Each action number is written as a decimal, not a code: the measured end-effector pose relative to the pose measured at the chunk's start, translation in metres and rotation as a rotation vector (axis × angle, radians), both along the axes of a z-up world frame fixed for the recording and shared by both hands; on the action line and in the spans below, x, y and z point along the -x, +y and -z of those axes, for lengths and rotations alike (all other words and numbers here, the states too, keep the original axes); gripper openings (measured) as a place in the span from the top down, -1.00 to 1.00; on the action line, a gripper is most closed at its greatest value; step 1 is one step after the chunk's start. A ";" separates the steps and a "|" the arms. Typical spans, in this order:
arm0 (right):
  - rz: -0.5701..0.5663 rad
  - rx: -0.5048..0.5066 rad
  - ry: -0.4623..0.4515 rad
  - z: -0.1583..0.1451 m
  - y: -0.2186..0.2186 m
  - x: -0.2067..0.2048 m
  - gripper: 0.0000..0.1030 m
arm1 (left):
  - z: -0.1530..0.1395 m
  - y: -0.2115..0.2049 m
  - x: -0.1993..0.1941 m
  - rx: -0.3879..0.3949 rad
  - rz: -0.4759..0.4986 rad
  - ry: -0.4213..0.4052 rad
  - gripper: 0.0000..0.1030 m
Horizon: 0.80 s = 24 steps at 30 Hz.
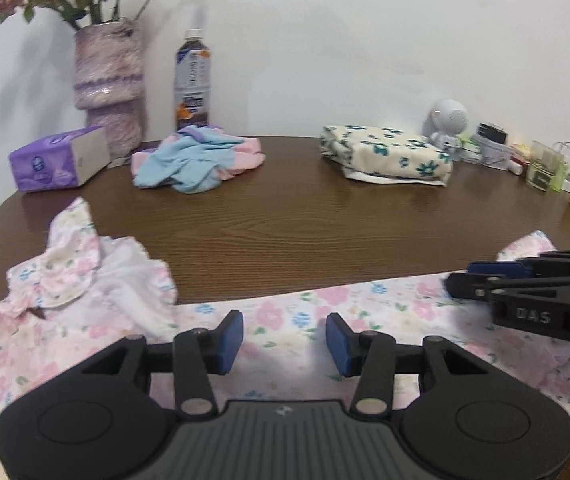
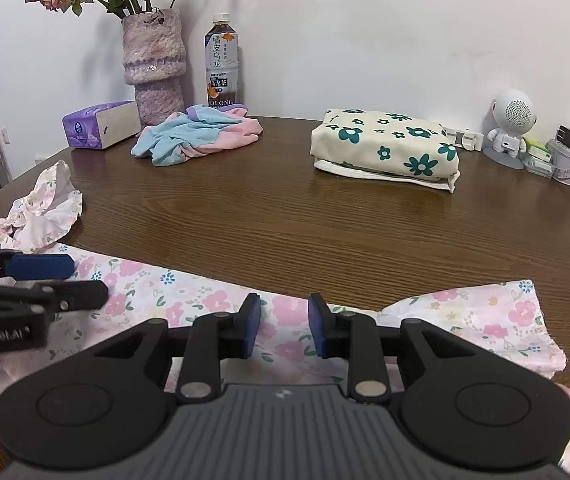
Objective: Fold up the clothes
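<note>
A pink floral garment lies spread along the near edge of the brown table, its ruffled end bunched at the left. It also shows in the right wrist view. My left gripper is open and empty just above the cloth's middle. My right gripper is open and empty above the cloth's right part. Each gripper shows from the side in the other's view: the right gripper and the left gripper.
A crumpled blue and pink garment and a folded cream cloth with green flowers lie at the back. A vase, bottle, tissue box, white speaker figure and small boxes line the wall.
</note>
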State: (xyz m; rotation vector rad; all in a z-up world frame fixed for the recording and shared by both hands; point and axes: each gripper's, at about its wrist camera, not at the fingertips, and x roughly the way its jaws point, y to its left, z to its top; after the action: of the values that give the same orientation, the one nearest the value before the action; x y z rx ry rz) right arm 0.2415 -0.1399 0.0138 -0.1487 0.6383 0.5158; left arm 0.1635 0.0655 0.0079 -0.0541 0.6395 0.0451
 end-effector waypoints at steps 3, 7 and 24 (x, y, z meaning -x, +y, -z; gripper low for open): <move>-0.001 0.000 0.000 0.000 0.000 0.000 0.46 | -0.001 0.008 0.001 0.001 -0.016 0.001 0.13; -0.001 0.001 0.000 0.000 0.000 0.000 0.45 | -0.002 0.015 0.004 0.033 -0.057 -0.011 0.12; -0.037 -0.072 -0.051 -0.026 -0.021 0.040 0.08 | -0.008 -0.032 0.032 0.091 0.061 -0.064 -0.48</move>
State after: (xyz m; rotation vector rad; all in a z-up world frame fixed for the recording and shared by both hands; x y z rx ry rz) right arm 0.2019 -0.1610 0.0397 -0.1057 0.5668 0.5687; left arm 0.1312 0.0339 0.0156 -0.1237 0.5783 -0.0451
